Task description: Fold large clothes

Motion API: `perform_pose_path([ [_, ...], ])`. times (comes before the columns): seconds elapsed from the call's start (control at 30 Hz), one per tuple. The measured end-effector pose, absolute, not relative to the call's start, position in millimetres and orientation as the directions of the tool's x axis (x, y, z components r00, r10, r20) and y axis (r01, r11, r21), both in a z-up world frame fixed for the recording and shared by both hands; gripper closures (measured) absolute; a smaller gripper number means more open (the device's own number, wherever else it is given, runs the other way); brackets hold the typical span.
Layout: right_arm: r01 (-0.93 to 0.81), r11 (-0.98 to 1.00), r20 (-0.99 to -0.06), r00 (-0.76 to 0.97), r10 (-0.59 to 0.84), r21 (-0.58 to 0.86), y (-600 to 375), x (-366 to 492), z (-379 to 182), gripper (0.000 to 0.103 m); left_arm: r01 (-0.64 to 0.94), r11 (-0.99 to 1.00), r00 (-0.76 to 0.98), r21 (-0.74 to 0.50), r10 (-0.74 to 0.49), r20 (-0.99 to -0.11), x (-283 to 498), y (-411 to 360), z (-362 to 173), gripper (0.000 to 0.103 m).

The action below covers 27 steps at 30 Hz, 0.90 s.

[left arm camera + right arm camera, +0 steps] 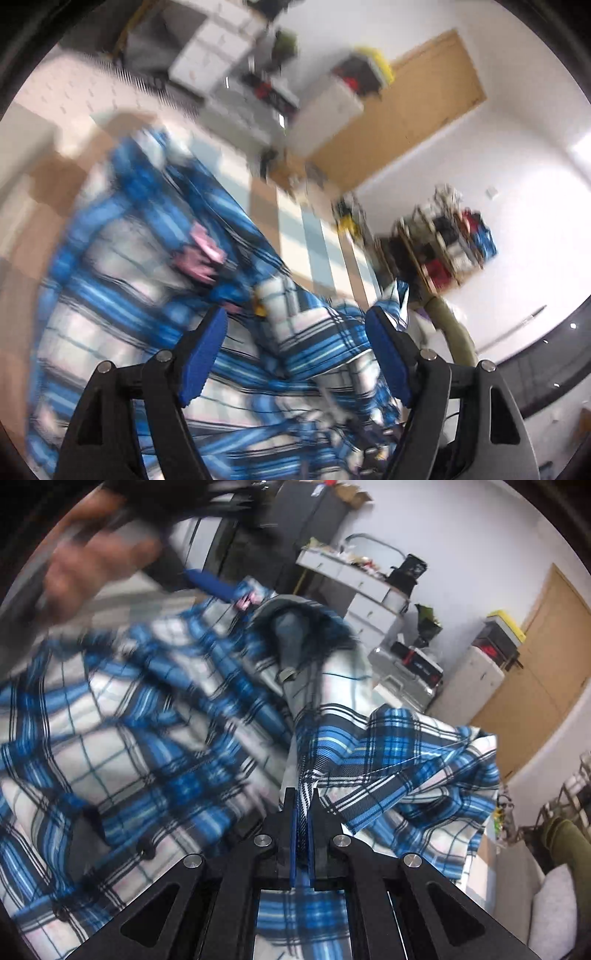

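Between the right gripper's fingers a fold of the plaid shirt is pinched tight; its bulk spreads ahead and leftward. Left gripper hovers wide apart, cloth just beyond, gripping nothing, so it is nearer for the next grasp.

Bright, even indoor light, no hard shadows. Strong fisheye bending, black vignette at the corners. Left view heavily motion-blurred throughout. Right view smeared across the left part, sharper near centre. White wall nearly blown out.
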State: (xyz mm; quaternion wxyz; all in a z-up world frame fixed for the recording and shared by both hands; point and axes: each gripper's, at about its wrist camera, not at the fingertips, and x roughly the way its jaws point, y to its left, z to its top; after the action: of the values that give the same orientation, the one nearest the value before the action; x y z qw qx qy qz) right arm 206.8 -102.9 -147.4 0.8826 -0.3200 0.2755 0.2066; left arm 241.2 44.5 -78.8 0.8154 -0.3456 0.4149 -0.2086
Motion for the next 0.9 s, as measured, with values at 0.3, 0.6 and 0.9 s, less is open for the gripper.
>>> perform_pose_path([
  [0.3,-0.538,0.672,-0.609,0.777,0.161,-0.509,-96.2,201.2,-165.7,0.098,-0.054,0.766,0.465,-0.64,-0.548,-0.695,266.9,-11.7,-101.5,0.068],
  [0.6,-0.53,0.837,-0.666,0.675,0.318,-0.139,-158.3,208.2,-113.7,0.056,0.197,0.789,0.686,-0.582,-0.535,-0.493,163.1,1.2,-41.5,0.098],
  [0.9,-0.191,0.889,-0.653,0.618,0.438,0.415,-232.3,261.6,-86.3,0.04,0.077,0.901,0.631,-0.426,-0.375,-0.679,140.1,-5.6,-114.5,0.098],
])
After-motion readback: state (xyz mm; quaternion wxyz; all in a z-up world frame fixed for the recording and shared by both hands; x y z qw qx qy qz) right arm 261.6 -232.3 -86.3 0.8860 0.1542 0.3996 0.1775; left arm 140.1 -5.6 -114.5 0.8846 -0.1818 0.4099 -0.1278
